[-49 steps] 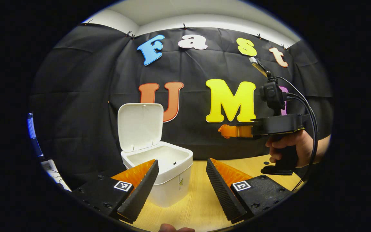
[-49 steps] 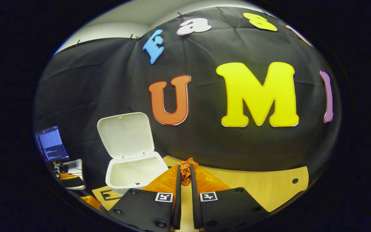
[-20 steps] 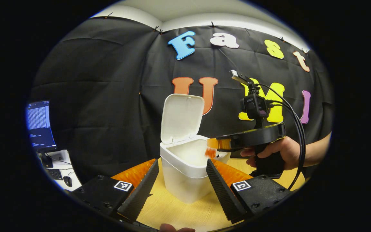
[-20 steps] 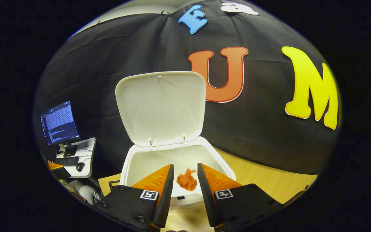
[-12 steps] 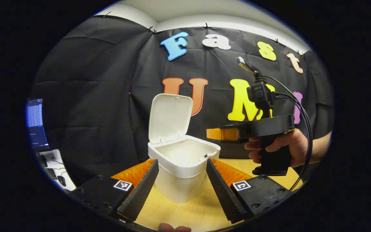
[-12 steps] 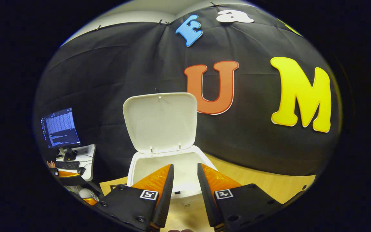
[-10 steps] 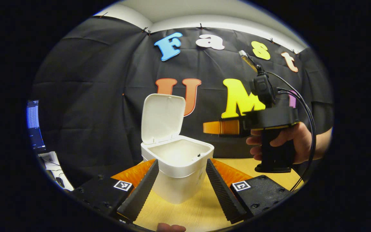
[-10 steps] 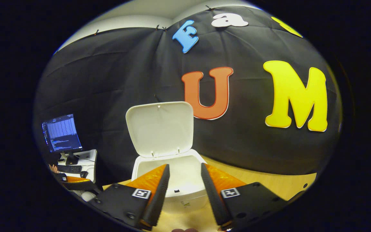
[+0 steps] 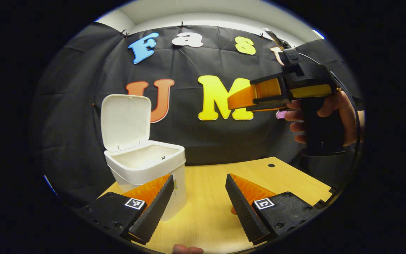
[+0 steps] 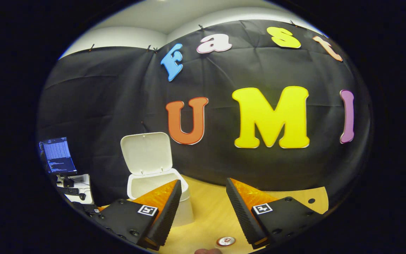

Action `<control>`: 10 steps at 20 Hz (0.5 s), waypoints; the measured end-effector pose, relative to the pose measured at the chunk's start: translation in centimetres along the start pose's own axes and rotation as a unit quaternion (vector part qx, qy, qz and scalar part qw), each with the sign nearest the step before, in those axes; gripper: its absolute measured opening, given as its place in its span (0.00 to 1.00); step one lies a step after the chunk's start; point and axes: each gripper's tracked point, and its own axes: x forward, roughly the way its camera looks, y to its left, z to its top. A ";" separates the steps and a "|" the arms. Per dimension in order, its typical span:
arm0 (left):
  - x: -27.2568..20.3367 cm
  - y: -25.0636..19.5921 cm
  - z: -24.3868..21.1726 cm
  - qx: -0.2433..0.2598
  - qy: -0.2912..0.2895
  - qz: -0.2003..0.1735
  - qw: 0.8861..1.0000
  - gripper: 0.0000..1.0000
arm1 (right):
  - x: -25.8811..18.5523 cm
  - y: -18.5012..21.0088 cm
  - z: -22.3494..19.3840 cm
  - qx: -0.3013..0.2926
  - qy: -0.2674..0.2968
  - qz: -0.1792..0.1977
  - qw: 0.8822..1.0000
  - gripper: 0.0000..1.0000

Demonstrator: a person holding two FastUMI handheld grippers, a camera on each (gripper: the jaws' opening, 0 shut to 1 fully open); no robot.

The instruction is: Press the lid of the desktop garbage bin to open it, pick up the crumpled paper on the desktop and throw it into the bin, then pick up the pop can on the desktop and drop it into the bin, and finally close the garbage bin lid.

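Observation:
The white desktop bin (image 9: 146, 169) stands on the wooden table (image 9: 206, 211), left of centre in the left gripper view, its lid (image 9: 125, 120) flipped upright. Its bottom is hidden below the rim. My left gripper (image 9: 197, 183) is open and empty, low over the table just right of the bin. My right gripper (image 9: 231, 102), held by a hand (image 9: 333, 109), hangs high in the air to the right of the bin. In the right gripper view the right gripper (image 10: 202, 188) is open and empty, the bin (image 10: 153, 185) lies beyond its left finger, and the pop can's top (image 10: 226, 241) shows just below the fingers.
A monitor (image 10: 57, 156) and a small desk with a keyboard (image 10: 72, 190) stand off to the left beyond the table. The table's right end has a small round hole (image 9: 271, 165). Bare wood stretches between the bin and that end.
The right gripper let the orange crumpled paper fall into the bin, opened wider, then drew back up and to the right. The left gripper view swung right, so the bin now sits at its left.

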 end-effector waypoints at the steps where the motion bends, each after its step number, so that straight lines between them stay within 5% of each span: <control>1: 0.4 -0.9 -0.7 -0.001 0.006 -0.010 1.000 0.96 | -1.4 -1.6 0.0 -0.004 -0.004 -0.015 1.000 0.84; 10: 5.0 -7.1 -8.8 -0.013 0.049 -0.077 0.996 0.96 | -12.5 -12.1 -4.0 -0.005 0.003 -0.137 0.991 0.84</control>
